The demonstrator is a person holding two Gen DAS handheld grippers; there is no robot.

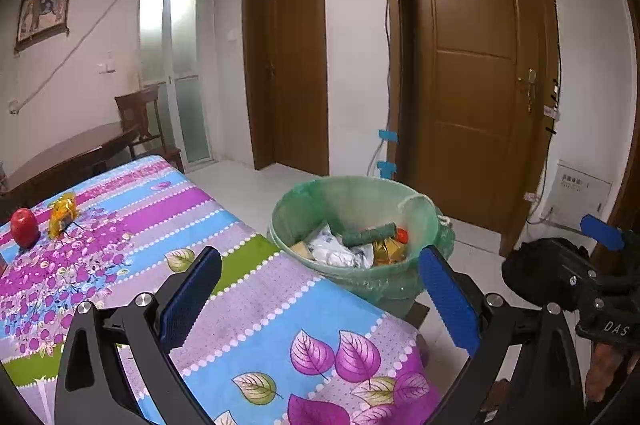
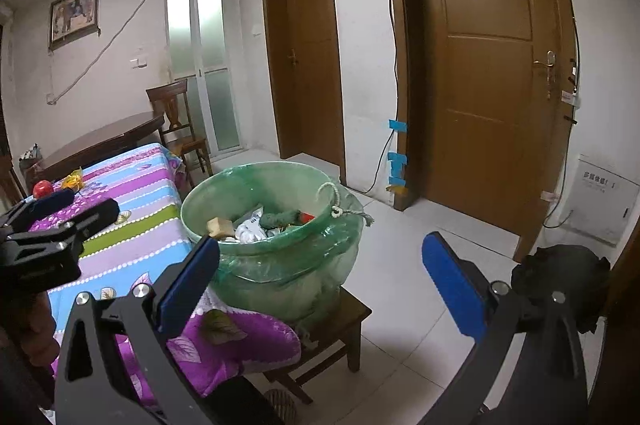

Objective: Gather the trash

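Note:
A green-lined trash bin (image 1: 420,213) (image 2: 208,197) stands on a low wooden stool (image 2: 356,309) beside the table and holds several pieces of trash (image 1: 352,245) (image 2: 260,221). A yellow wrapper (image 1: 62,211) (image 2: 74,180) lies on the far part of the flowered tablecloth (image 1: 256,329) (image 2: 132,209), next to a red apple (image 1: 24,225) (image 2: 42,188). My left gripper (image 1: 320,299) is open and empty above the table's near corner. My right gripper (image 2: 324,283) is open and empty in front of the bin. Each gripper shows in the other's view: the left one (image 2: 76,203), the right one (image 1: 602,233).
A dark wooden table (image 1: 68,153) and chair (image 1: 140,117) stand behind the covered table. Two brown doors (image 1: 476,65) (image 1: 296,57) are in the far wall. Cables and a white box (image 1: 582,193) sit by the right wall. White tile floor (image 2: 404,265) surrounds the stool.

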